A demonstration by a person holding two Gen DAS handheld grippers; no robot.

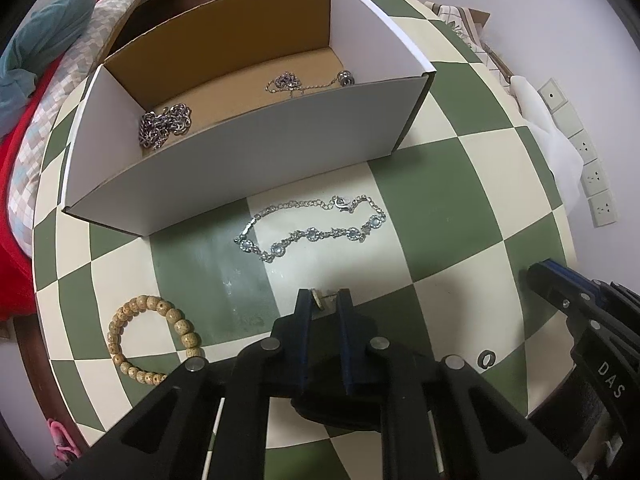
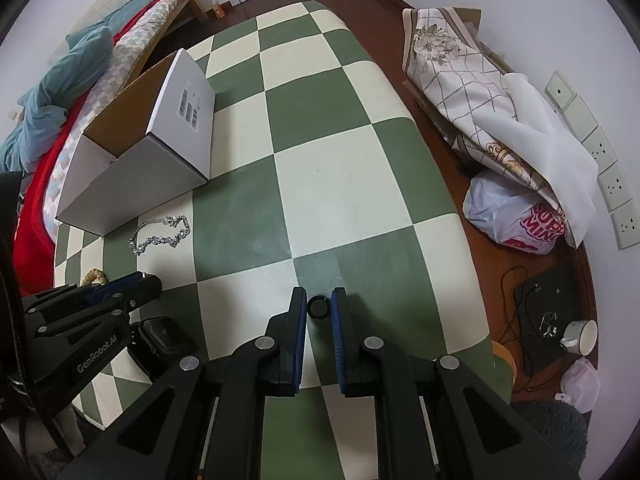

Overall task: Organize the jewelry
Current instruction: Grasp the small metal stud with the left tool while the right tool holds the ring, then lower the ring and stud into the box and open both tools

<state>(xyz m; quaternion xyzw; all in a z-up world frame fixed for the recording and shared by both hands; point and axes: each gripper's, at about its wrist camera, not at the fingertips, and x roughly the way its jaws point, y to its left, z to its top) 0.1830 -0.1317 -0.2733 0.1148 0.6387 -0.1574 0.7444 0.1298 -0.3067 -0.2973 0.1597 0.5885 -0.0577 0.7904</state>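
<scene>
Green-and-cream checkered surface (image 2: 332, 184); off its far left a bed with red blanket (image 2: 38, 184), checked quilt (image 2: 120, 68) and crumpled teal bedding (image 2: 60, 92), small bottle (image 2: 218, 10) on the floor by the bed leg. Right of the surface, on brown floor (image 2: 460, 152): floral-and-grid patterned cloth (image 2: 456, 64) under a white sheet (image 2: 532, 136), white plastic bag with red lettering (image 2: 516, 216) just beside it. Near right: black pad with cables (image 2: 548, 296), white mug (image 2: 582, 334), wall sockets (image 2: 608, 184); something pink (image 1: 60, 438) at near left.
</scene>
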